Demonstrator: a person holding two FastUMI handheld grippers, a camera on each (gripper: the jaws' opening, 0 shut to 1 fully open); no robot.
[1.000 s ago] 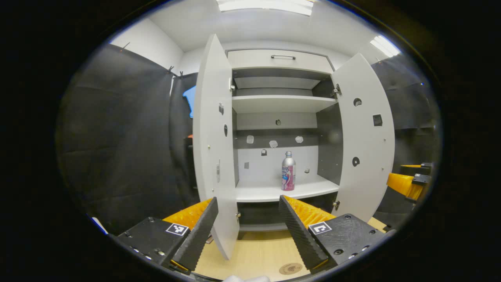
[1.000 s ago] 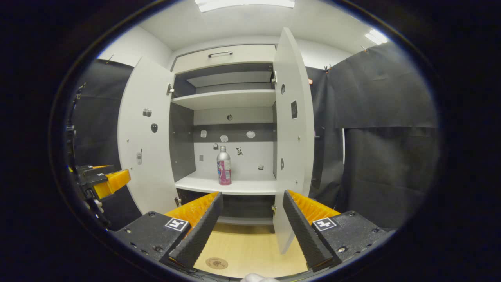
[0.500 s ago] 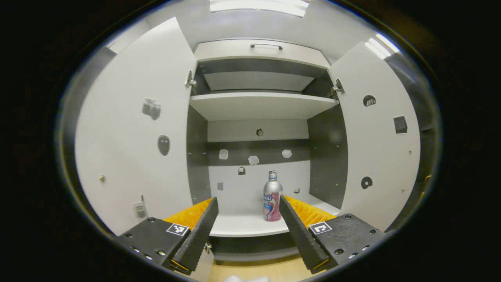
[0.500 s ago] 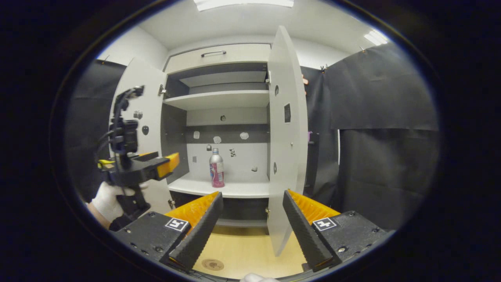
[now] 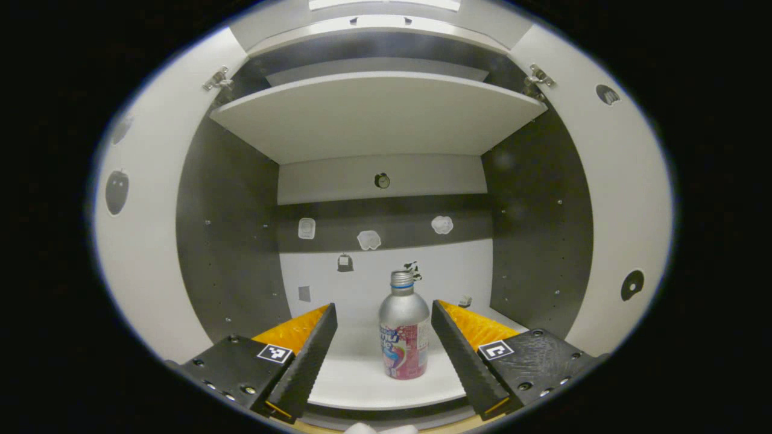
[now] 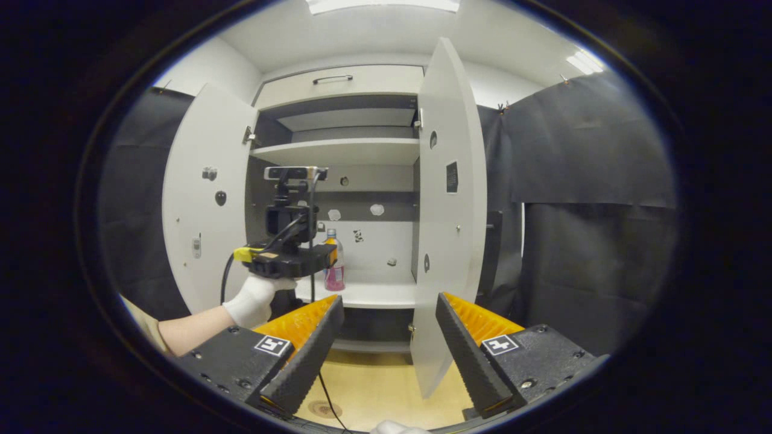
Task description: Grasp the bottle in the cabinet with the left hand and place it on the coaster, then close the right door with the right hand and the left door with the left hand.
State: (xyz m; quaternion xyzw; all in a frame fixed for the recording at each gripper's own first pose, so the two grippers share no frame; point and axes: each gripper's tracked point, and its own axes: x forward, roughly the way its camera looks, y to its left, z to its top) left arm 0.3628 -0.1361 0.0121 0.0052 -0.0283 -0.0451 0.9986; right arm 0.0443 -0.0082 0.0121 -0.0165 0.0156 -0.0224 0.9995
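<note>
Left gripper: jaws spread wide, nothing between them pressed. The bottle stands upright on the lower shelf of the cabinet, between the two fingers but closer to the right-hand one, clear of both.

Bottle appearance: silver metal body with rounded shoulders, narrow threaded neck, a thin blue ring just under the mouth; no cap can be made out. Lower half wrapped in a pink label with blue and white print.

Above the bottle, beyond the fingertips, the upper shelf spans the compartment. Small stickers dot the back panel.

Right gripper: jaws likewise spread, holding nothing, well back from the cabinet. Ahead of its left finger, a white-gloved hand carries the left gripper into the opening; the bottle is partly hidden behind it. The right door stands open ahead of the right finger, the left door swung out to the far left. The coaster lies on the wooden surface below, between the fingers near the left one.
</note>
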